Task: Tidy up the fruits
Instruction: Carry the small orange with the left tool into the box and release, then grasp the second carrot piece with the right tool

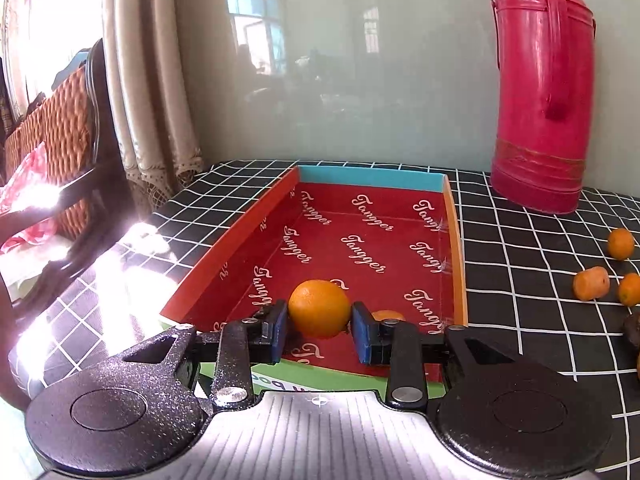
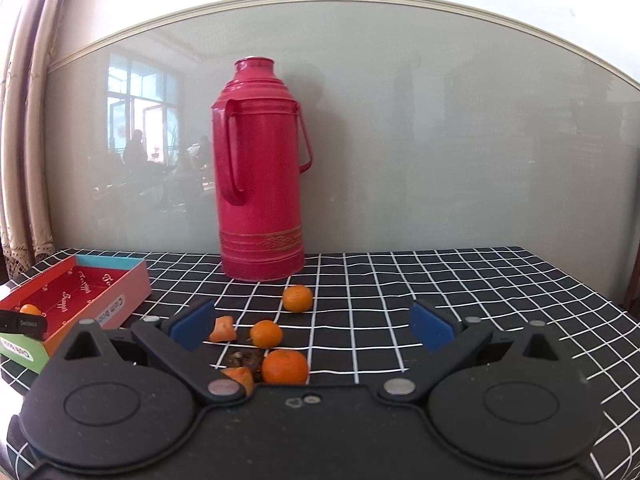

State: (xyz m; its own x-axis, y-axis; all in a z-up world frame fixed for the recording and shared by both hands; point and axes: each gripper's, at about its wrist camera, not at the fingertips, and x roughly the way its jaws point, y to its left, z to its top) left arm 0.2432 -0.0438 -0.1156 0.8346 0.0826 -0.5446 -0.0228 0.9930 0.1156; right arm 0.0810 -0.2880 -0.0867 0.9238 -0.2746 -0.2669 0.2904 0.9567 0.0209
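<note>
We are holding an orange [image 1: 319, 309] in the left gripper [image 1: 320, 330]; its two blue pads [image 1: 280, 330] are pressing on the two sides of the fruit, so this tool is clamped on it; the orange is sitting between the pads, just past their tips, above the near end of the red box [image 1: 360, 240]. A second small orange [image 1: 387, 315] is lying inside the box at its near end, partly hidden behind the right pad; we cannot tell if it is touching the held one.

The box is standing near the left edge of the table [image 2: 480, 300], which is wearing a black cloth with white squares; a tall red thermos [image 2: 260, 184] is standing at the back edge of the table, close to the wall.

The right gripper [image 2: 312, 326] is hovering with its blue pads [image 2: 430, 326] far apart and nothing between them is being pressed; under and before it, around the middle of the table, the loose fruits [image 2: 285, 366] are lying: one larger orange close to the tool, two smaller ones farther toward the thermos, some orange pieces and a dark scrap [image 2: 246, 360] beside them.
</note>
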